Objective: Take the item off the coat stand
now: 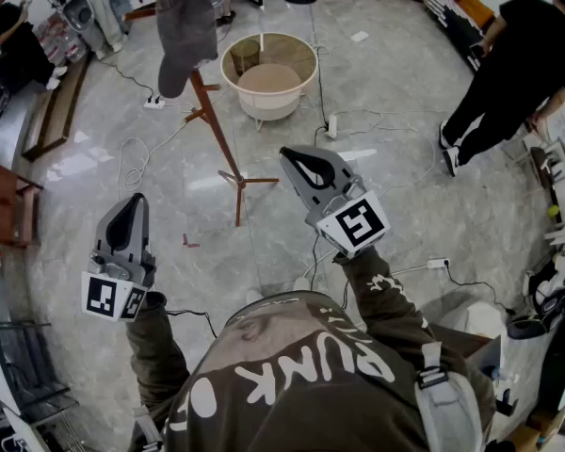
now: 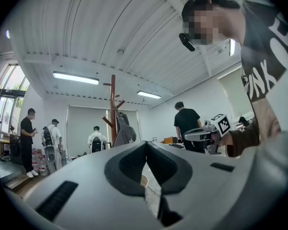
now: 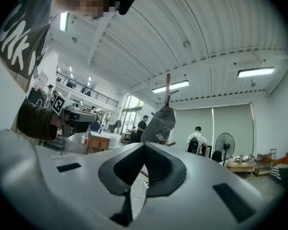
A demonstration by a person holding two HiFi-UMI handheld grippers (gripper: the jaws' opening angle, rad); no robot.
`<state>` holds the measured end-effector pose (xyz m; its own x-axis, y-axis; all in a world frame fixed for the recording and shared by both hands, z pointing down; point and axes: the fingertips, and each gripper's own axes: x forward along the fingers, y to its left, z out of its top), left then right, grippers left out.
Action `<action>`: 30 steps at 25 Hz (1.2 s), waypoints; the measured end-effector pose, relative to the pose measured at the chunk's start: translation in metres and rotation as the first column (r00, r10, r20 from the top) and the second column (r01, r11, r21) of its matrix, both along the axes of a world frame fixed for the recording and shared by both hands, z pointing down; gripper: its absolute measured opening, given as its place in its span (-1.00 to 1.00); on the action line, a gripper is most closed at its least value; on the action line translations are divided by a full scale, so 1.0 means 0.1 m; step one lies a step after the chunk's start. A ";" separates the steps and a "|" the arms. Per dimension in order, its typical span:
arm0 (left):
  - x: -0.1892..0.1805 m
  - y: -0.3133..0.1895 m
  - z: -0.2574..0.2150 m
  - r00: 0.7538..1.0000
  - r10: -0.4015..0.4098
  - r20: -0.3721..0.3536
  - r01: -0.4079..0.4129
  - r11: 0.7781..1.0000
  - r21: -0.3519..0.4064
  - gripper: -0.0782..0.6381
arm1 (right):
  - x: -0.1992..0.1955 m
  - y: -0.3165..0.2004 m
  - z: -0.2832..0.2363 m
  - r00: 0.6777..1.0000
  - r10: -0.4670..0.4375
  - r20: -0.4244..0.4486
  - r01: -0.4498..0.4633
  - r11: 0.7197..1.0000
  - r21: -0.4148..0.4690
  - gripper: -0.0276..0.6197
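A person in a dark brown printed top stands on a pale polished stone floor (image 1: 395,196) with both elbows bent and forearms raised ahead of the chest, a grey two-jaw gripper in each hand. The left gripper (image 1: 132,205) sits low and close to the body, its jaws pressed together at the tips with nothing between them. The right gripper (image 1: 294,161) is stretched further forward on a more extended arm, angled towards the slim brown wooden coat stand (image 1: 217,137); its jaws are likewise closed and empty. The grey fabric garment (image 1: 184,26) hangs from the top of the stand, well clear of both grippers (neither tool touches the stand). Just beyond the stand is a round white tub with a beige rim (image 1: 234,55), and a bystander in black clothes (image 1: 518,55) leans over at the right.
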<state>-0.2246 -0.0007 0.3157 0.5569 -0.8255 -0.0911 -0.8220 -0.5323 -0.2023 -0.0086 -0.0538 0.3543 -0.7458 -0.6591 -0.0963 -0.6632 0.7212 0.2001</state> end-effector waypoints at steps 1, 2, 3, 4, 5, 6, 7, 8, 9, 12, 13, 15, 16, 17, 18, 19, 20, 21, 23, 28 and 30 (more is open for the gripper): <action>0.00 -0.01 0.00 1.000 -0.001 0.000 0.001 1.000 0.000 -0.77 | 0.00 -0.01 0.00 1.000 0.000 0.000 0.000 1.000 0.001 -0.89; 0.00 -0.01 0.00 1.000 -0.001 0.001 0.001 1.000 0.000 -0.77 | 0.00 -0.01 0.00 1.000 0.000 -0.001 0.000 1.000 0.002 -0.89; -0.01 -0.02 0.00 1.000 -0.002 0.001 0.002 1.000 0.001 -0.77 | -0.01 -0.02 0.00 1.000 -0.001 -0.002 0.001 1.000 0.002 -0.89; -0.01 -0.02 0.00 1.000 -0.002 0.000 0.002 1.000 0.002 -0.77 | -0.01 -0.02 0.01 1.000 -0.001 -0.003 0.001 1.000 0.001 -0.89; -0.01 -0.02 0.00 1.000 -0.002 0.000 0.002 1.000 0.002 -0.77 | -0.01 -0.02 0.01 1.000 -0.002 -0.003 0.002 1.000 0.000 -0.89; -0.02 -0.02 0.00 1.000 -0.003 0.000 0.003 1.000 0.002 -0.77 | -0.02 -0.02 0.01 1.000 -0.002 -0.003 0.002 1.000 0.000 -0.89; -0.02 -0.02 0.00 1.000 -0.003 -0.001 0.003 1.000 0.001 -0.77 | -0.02 -0.02 0.01 1.000 -0.002 -0.003 0.002 1.000 0.000 -0.89; -0.03 -0.03 0.00 1.000 -0.003 -0.001 0.003 1.000 0.000 -0.77 | -0.03 -0.03 0.01 1.000 -0.002 -0.004 0.002 1.000 -0.001 -0.89; -0.03 -0.03 0.01 1.000 -0.003 -0.001 0.003 1.000 0.000 -0.77 | -0.03 -0.04 0.02 1.000 -0.001 -0.005 0.001 1.000 -0.003 -0.89; -0.05 -0.05 0.01 1.000 -0.002 -0.002 0.002 1.000 -0.002 -0.77 | -0.04 -0.07 0.02 1.000 0.006 0.002 -0.006 1.000 -0.004 -0.89; -0.05 -0.05 0.01 1.000 -0.002 -0.002 0.002 1.000 -0.003 -0.77 | -0.04 -0.08 0.02 1.000 0.008 0.004 -0.008 1.000 -0.002 -0.88; -0.03 -0.04 0.01 1.000 -0.004 0.000 0.004 1.000 -0.005 -0.77 | -0.03 -0.07 0.03 1.000 0.004 0.003 -0.004 1.000 -0.002 -0.88; -0.02 -0.04 0.02 1.000 -0.004 0.000 0.004 1.000 -0.006 -0.77 | -0.03 -0.06 0.05 1.000 -0.003 0.000 0.003 1.000 -0.006 -0.88; 0.00 -0.03 0.02 1.000 -0.005 0.000 0.005 1.000 -0.006 -0.77 | -0.03 -0.04 0.07 1.000 -0.014 -0.002 0.014 1.000 -0.013 -0.79; 0.01 -0.03 0.03 1.000 -0.006 0.000 0.006 1.000 -0.007 -0.77 | -0.04 -0.03 0.09 1.000 -0.027 -0.004 0.027 0.999 -0.020 -0.51; 0.01 -0.03 0.03 1.000 -0.007 0.001 0.007 1.000 -0.006 -0.77 | -0.06 -0.03 0.10 0.999 -0.040 -0.004 0.040 0.999 -0.025 -0.25; 0.02 -0.03 0.03 1.000 -0.008 0.001 0.008 1.000 -0.006 -0.77 | -0.07 -0.03 0.11 0.999 -0.050 -0.006 0.050 0.998 -0.028 -0.19; 0.02 -0.03 0.03 1.000 -0.009 0.002 0.009 1.000 -0.004 -0.77 | -0.08 -0.03 0.13 0.998 -0.059 -0.009 0.059 0.998 -0.031 -0.11; 0.02 -0.05 0.03 1.000 -0.010 0.001 0.010 1.000 -0.003 -0.77 | -0.11 -0.03 0.14 0.997 -0.079 -0.012 0.078 0.996 -0.038 0.16; 0.02 -0.01 0.06 1.000 -0.018 0.001 0.018 1.000 -0.013 -0.77 | -0.14 0.02 0.14 0.994 -0.111 -0.018 0.110 0.993 -0.037 0.52; 0.05 0.00 0.05 1.000 -0.024 0.002 0.024 1.000 -0.013 -0.77 | -0.12 0.03 0.14 0.994 -0.111 -0.022 0.111 0.993 -0.036 0.52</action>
<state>-0.2201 -0.0011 0.3202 0.5370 -0.8398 -0.0793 -0.8343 -0.5149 -0.1968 -0.0204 -0.0509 0.3678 -0.8164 -0.5747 -0.0561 -0.5739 0.7968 0.1888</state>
